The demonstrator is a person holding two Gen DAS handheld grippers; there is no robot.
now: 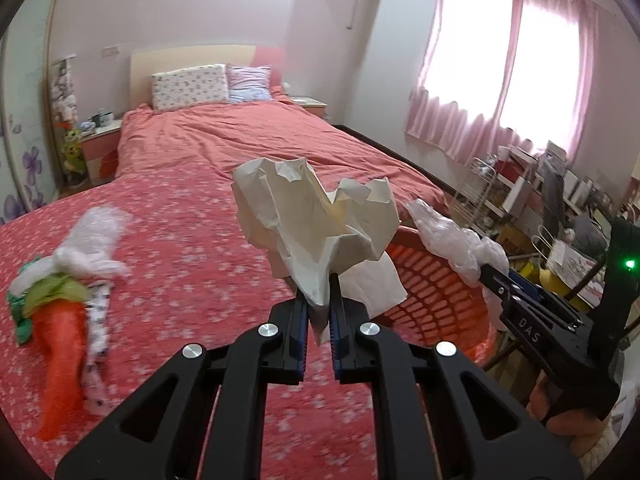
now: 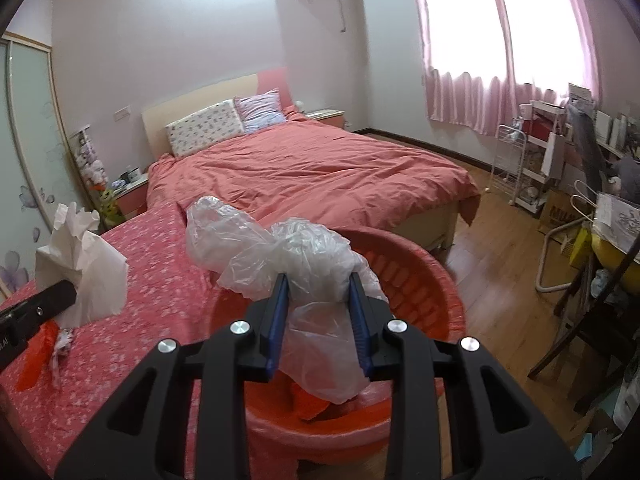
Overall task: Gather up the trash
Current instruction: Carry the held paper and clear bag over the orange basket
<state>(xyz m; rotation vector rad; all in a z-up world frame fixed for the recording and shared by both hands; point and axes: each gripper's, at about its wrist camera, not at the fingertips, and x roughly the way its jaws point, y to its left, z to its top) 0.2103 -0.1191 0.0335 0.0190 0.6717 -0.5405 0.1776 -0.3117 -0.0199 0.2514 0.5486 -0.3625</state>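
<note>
Our left gripper (image 1: 319,300) pinches crumpled paper (image 1: 316,216); our right gripper (image 2: 320,300) clasps a plastic bag (image 2: 280,256), hiding the red basket's (image 2: 432,280) contents; blurred wrappers (image 1: 64,292) litter the bed (image 1: 192,232).

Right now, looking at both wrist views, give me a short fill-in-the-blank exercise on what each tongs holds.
1. The left tongs pinch crumpled white ____.
2. The right tongs grip a clear crinkled ____ bag.
3. That bag hangs over the round orange-red slotted ____.
4. More trash lies on the red floral ____.

Missing: paper; plastic; basket; bedspread
</note>
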